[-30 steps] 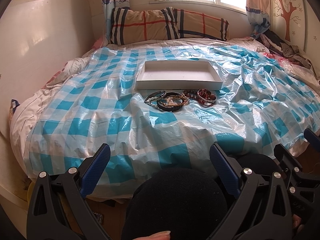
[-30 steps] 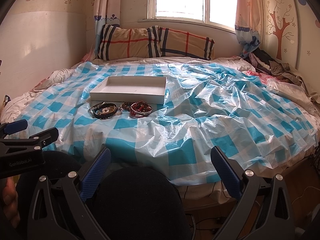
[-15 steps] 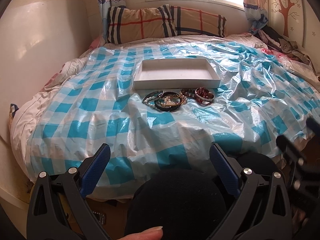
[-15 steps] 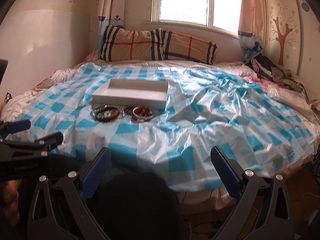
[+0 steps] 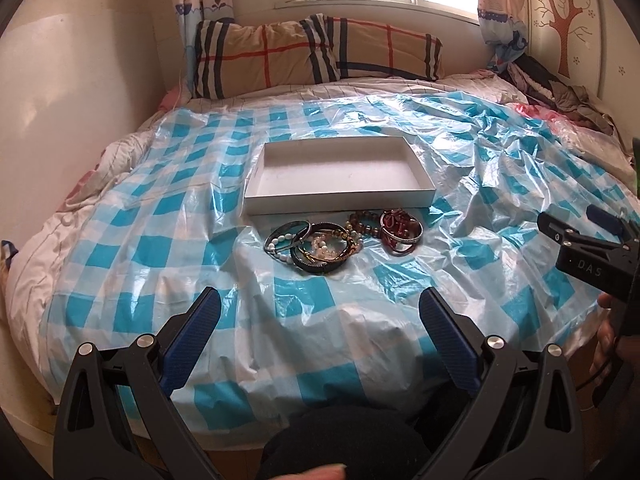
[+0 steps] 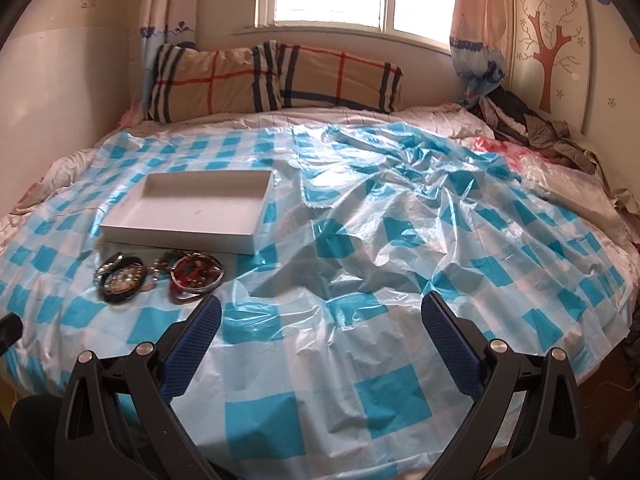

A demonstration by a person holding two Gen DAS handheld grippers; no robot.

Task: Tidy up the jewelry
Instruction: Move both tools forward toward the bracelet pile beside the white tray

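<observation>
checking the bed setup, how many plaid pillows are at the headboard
2. The left plaid pillow lies against the wall beneath the window; the right plaid pillow lies beside it and overlaps its inner end. Nothing shows whether more are hidden behind them.

White letters reading "DAS" are printed on the black body of the right gripper, seen right of the left jaws. No other text is legible.
</observation>
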